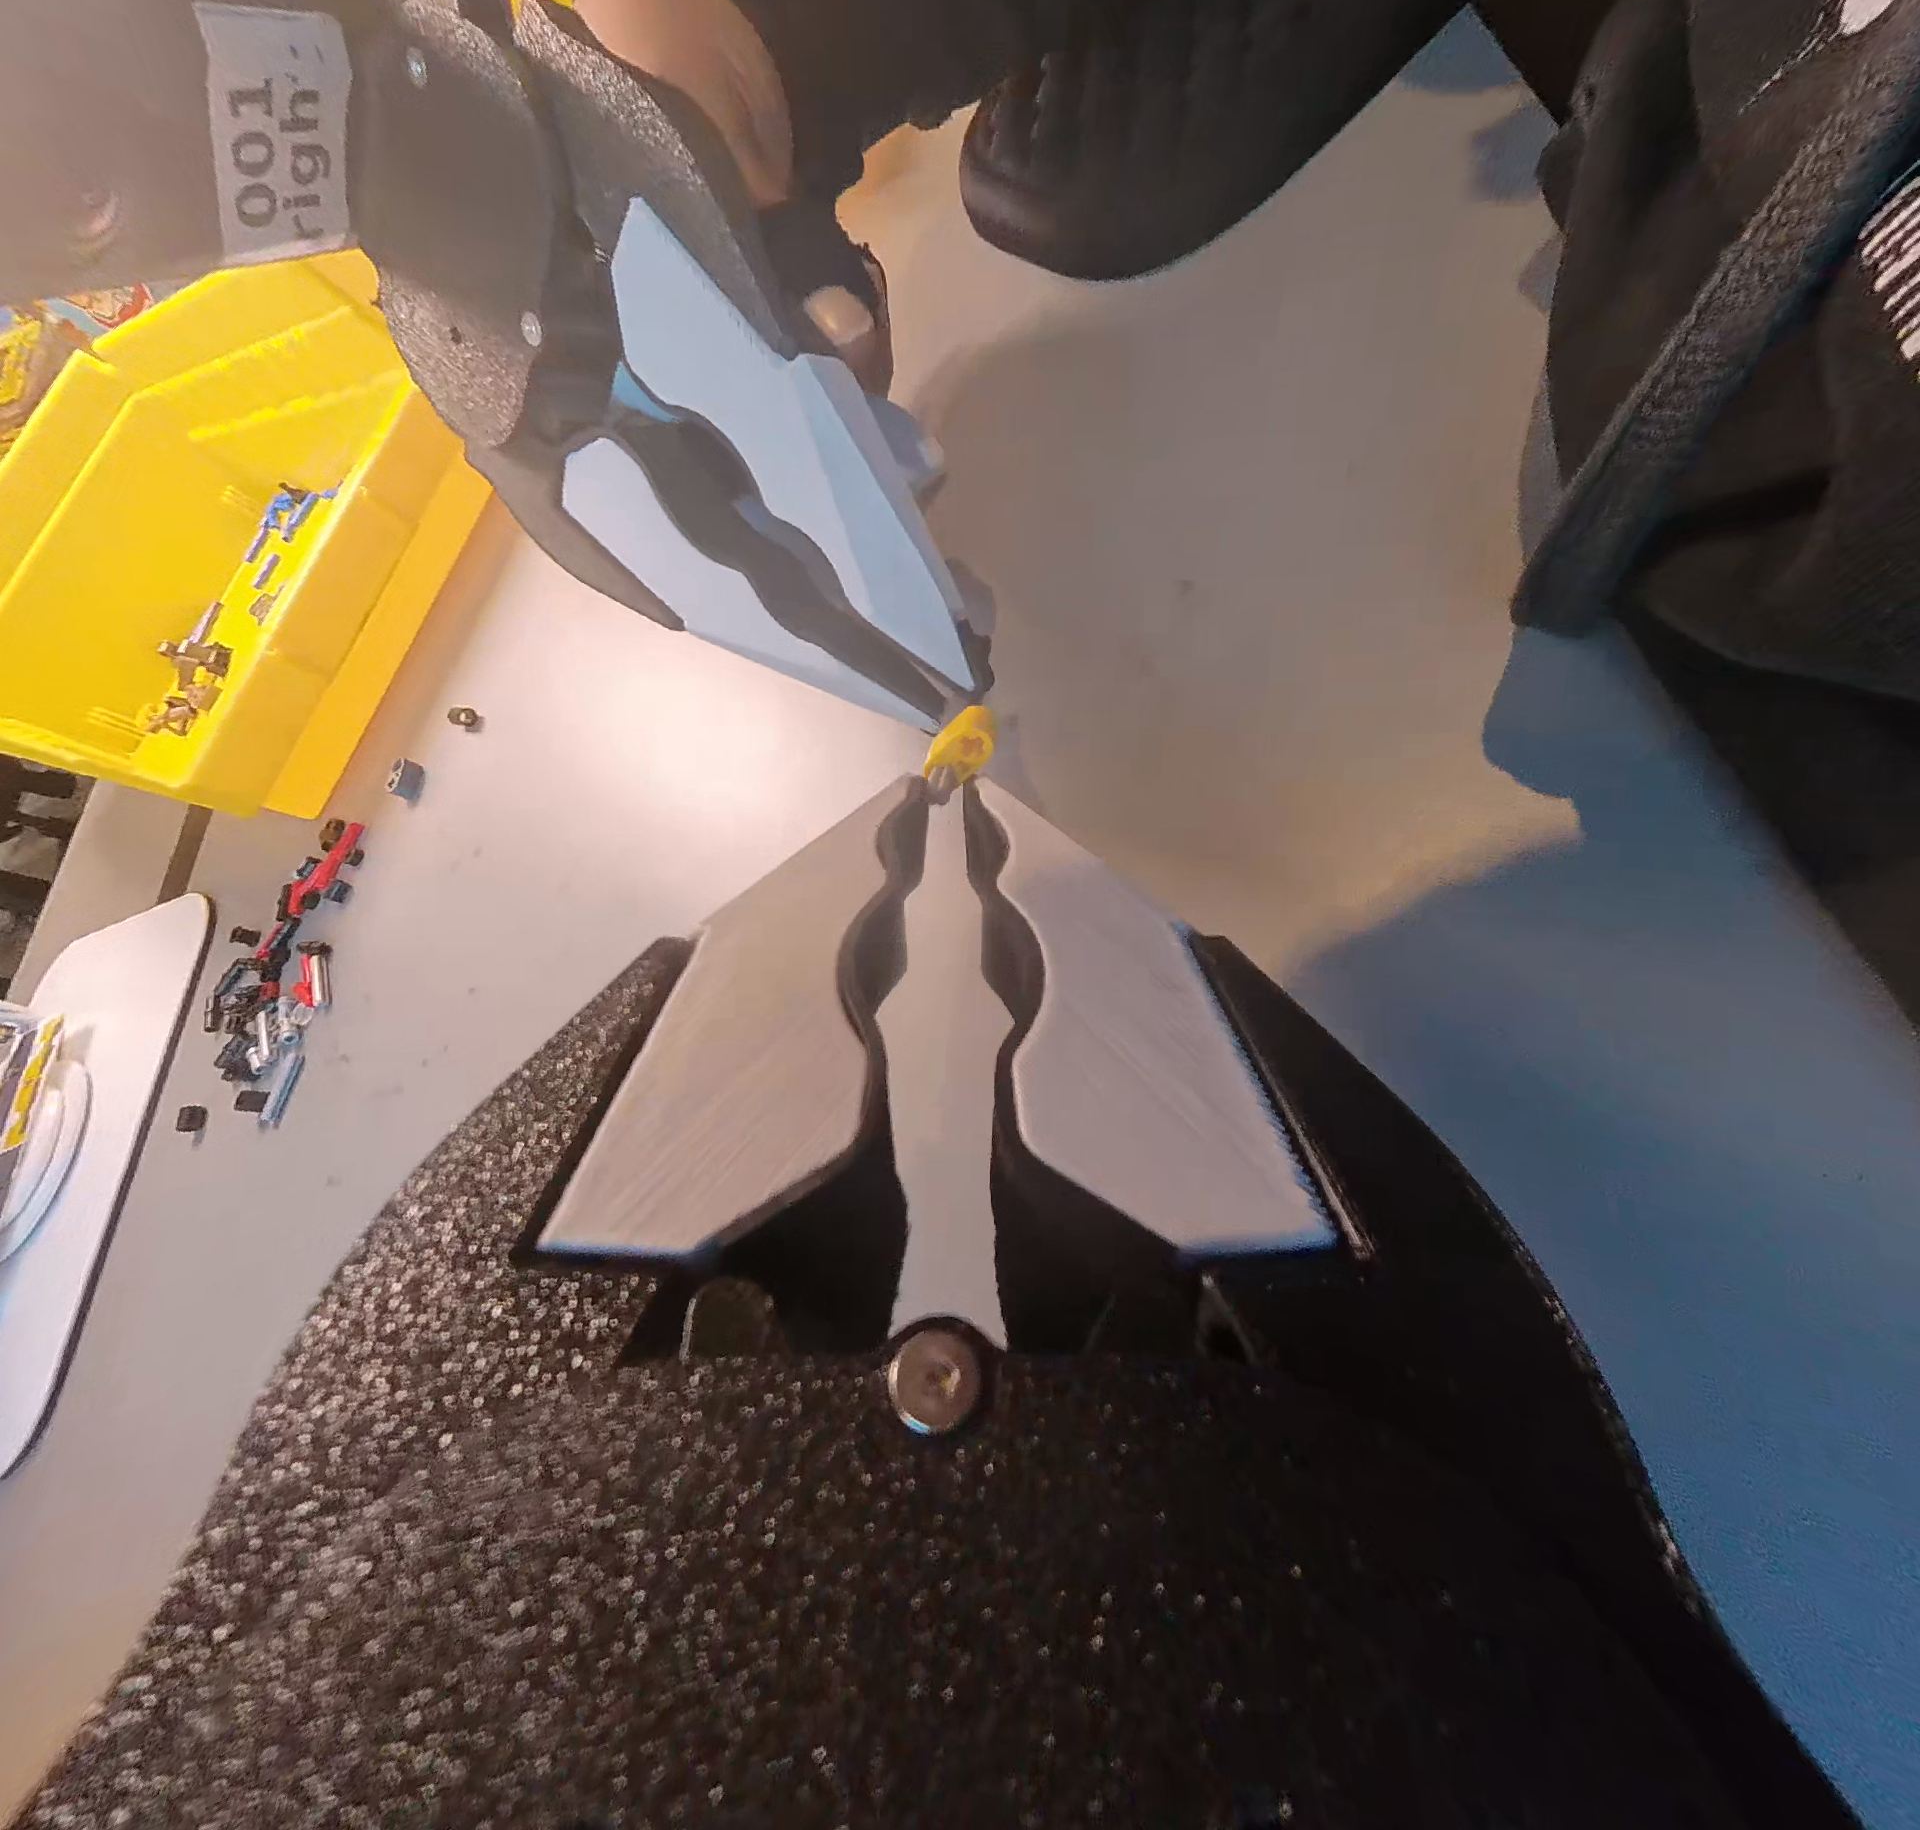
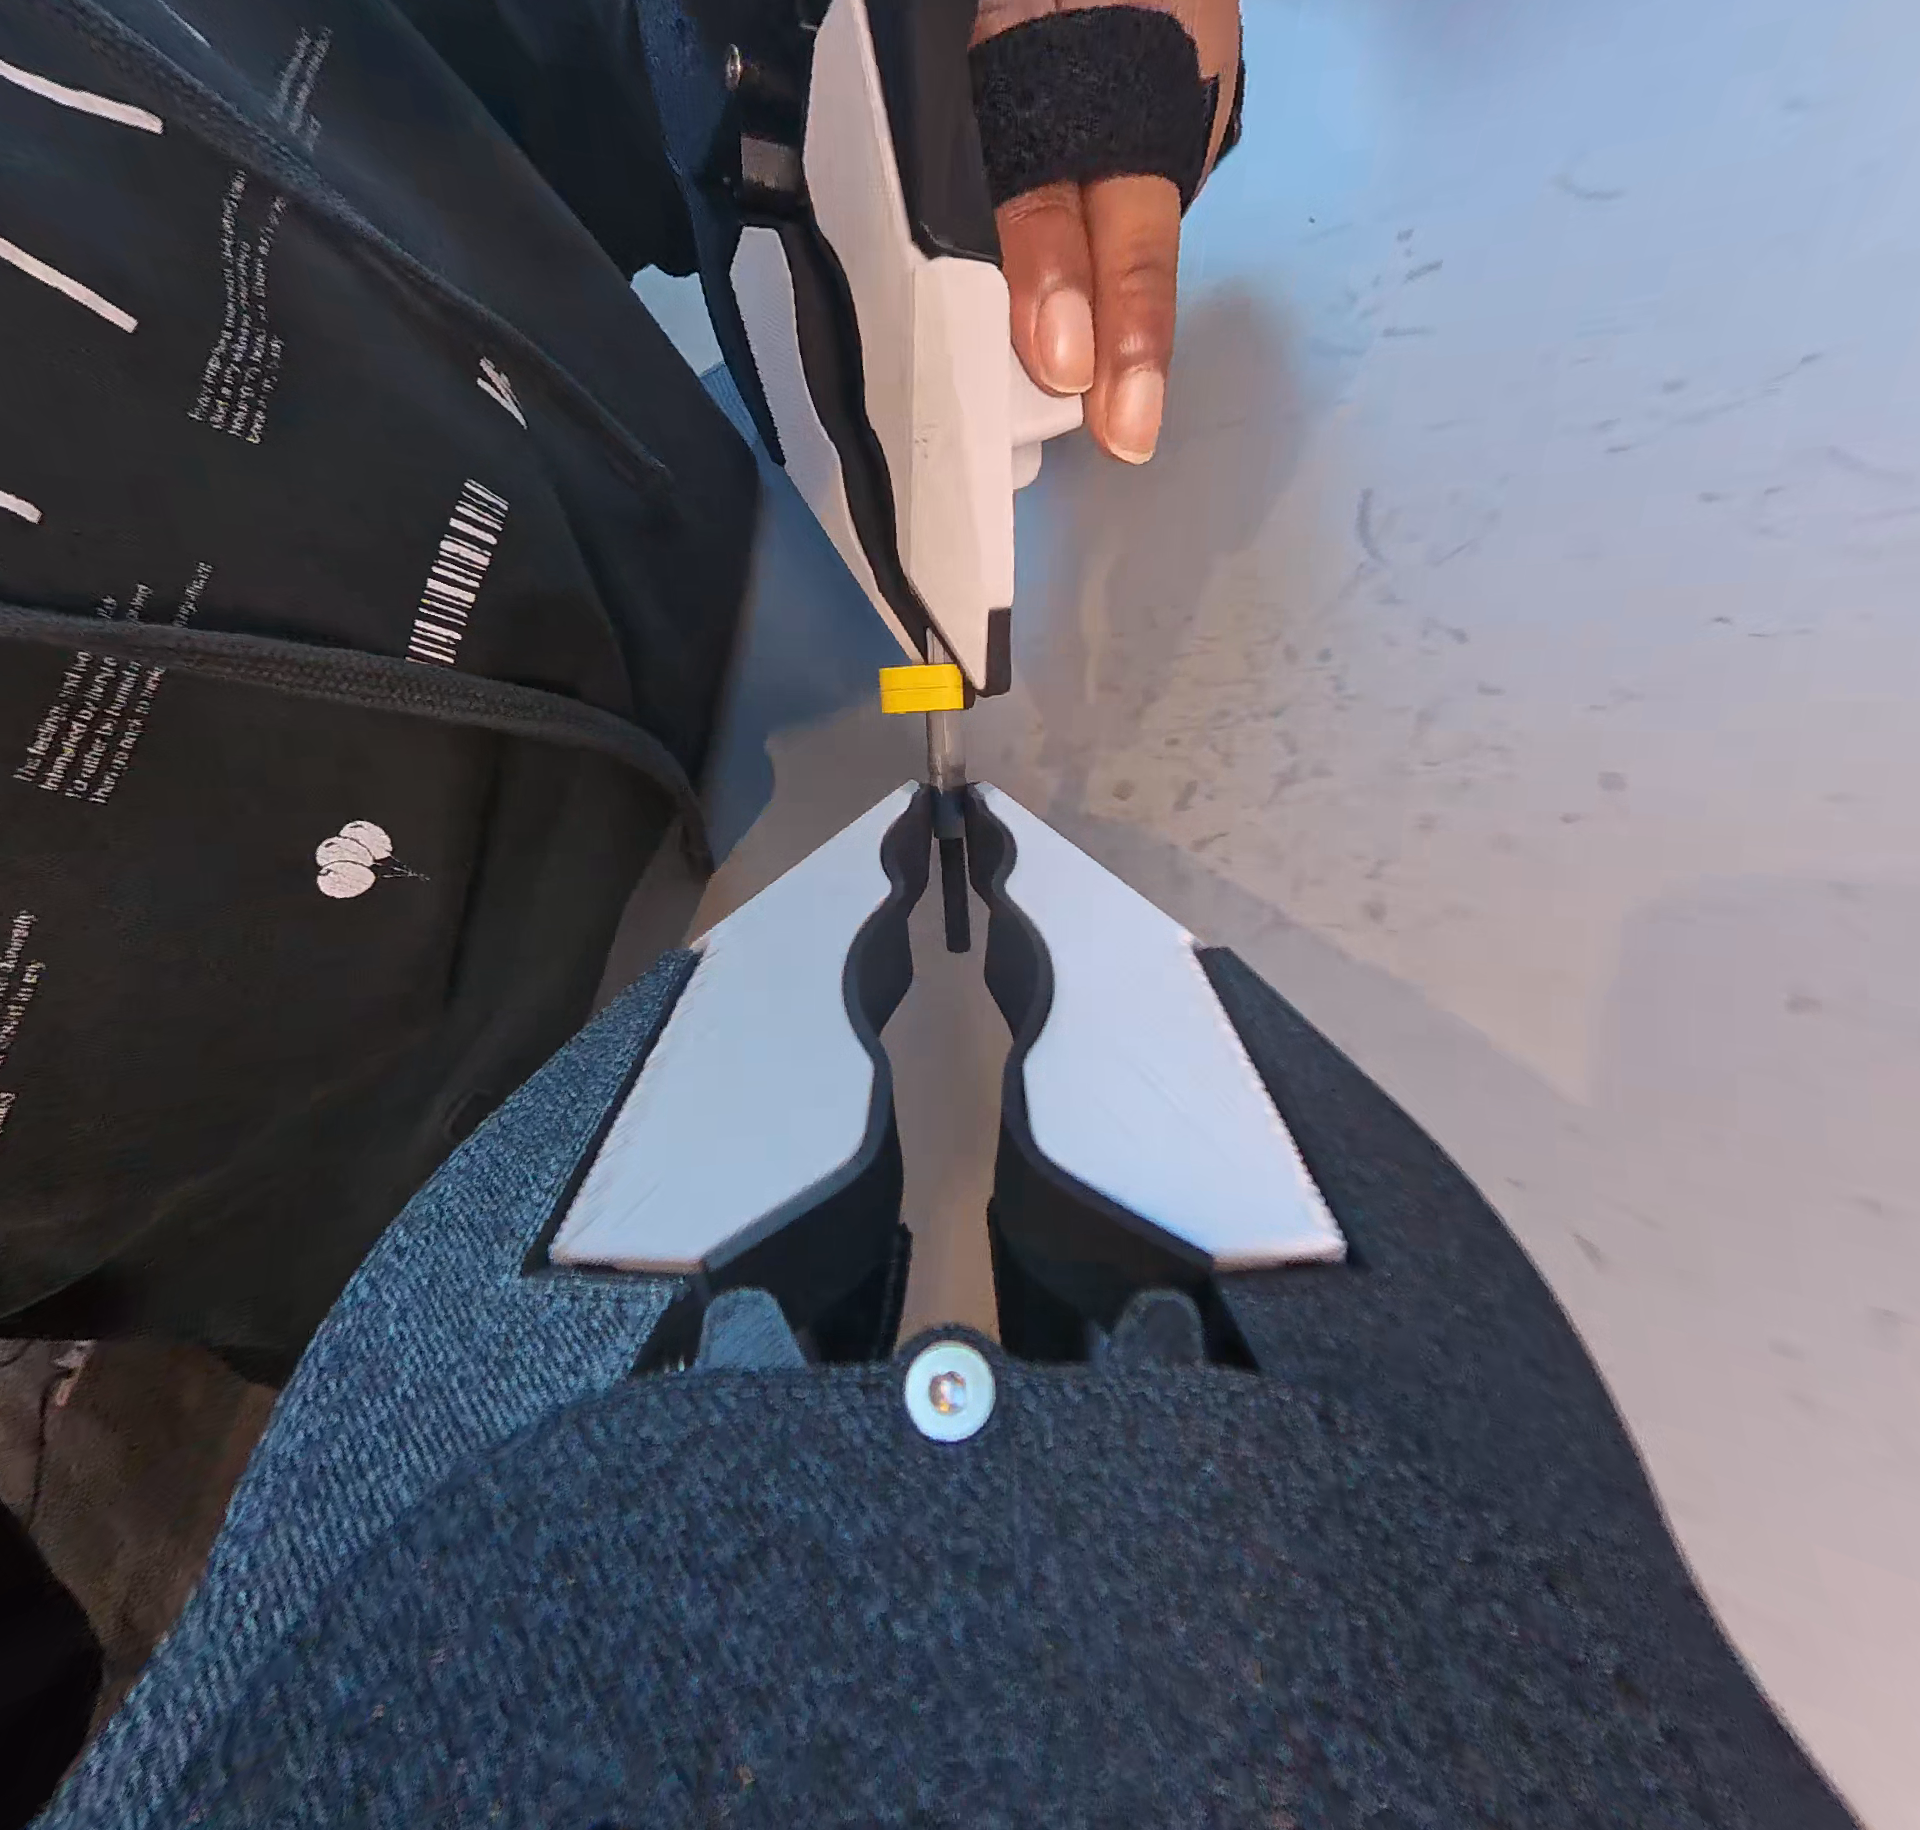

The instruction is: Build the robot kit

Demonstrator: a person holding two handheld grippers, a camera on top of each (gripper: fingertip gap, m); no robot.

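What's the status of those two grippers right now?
Left gripper shut on the grey rod. Right gripper shut on the rod's other end. Yellow piece sits on the rod between them. Loose parts off to the side.

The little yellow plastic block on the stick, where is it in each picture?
Left wrist view: small yellow plastic block sits at centre, between the two grippers' tips.
Right wrist view: it sits just above centre, on the thin grey rod.
Shared landmark: the pale grey tabletop.

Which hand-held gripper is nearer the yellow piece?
Left. The left hand-held gripper sits against the yellow piece; the right hand-held gripper grips the axle, a bare stretch away.
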